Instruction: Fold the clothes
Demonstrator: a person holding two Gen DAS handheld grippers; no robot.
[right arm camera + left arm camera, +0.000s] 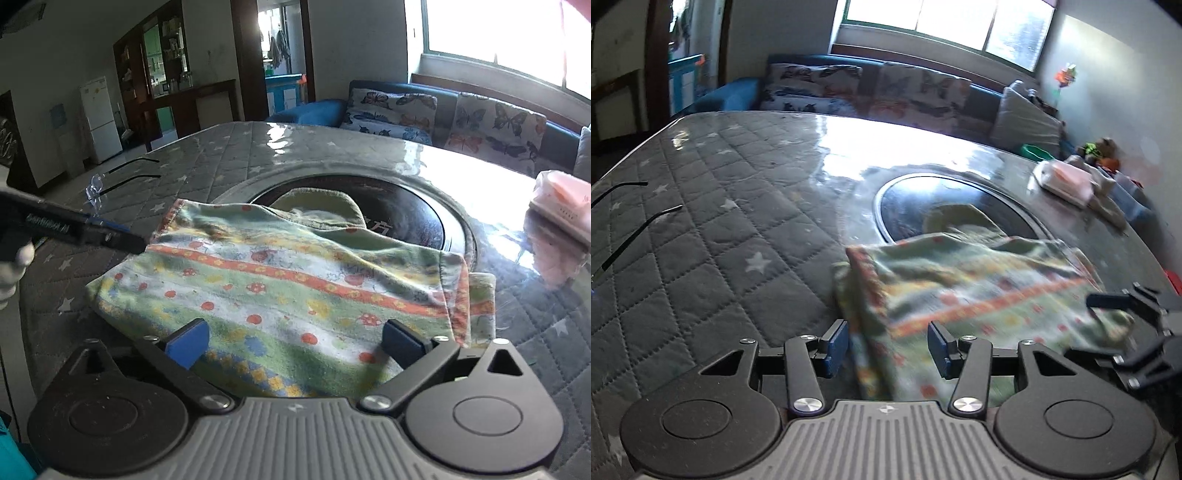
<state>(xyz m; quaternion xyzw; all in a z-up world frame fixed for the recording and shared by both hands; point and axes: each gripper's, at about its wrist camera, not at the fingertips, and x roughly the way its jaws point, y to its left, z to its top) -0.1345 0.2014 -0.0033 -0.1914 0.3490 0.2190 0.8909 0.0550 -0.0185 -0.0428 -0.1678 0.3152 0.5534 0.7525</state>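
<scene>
A green cloth with orange bands and red fruit prints point(964, 295) point(295, 284) lies folded on the quilted grey table point(701, 240) point(229, 155), partly over a dark round inset point(908, 206) point(417, 218). My left gripper point(888, 349) is open, its blue pads either side of the cloth's near left edge; it also shows at the left of the right wrist view point(110, 236). My right gripper point(295, 343) is open over the cloth's near edge, and it shows at the right of the left wrist view point(1126, 314).
A pair of glasses point(624, 229) point(110, 181) lies on the table's left side. A pink and white folded pile point(1067, 181) point(561, 206) sits at the right. A butterfly-print sofa point(868, 88) point(443, 114) stands behind the table, under a bright window.
</scene>
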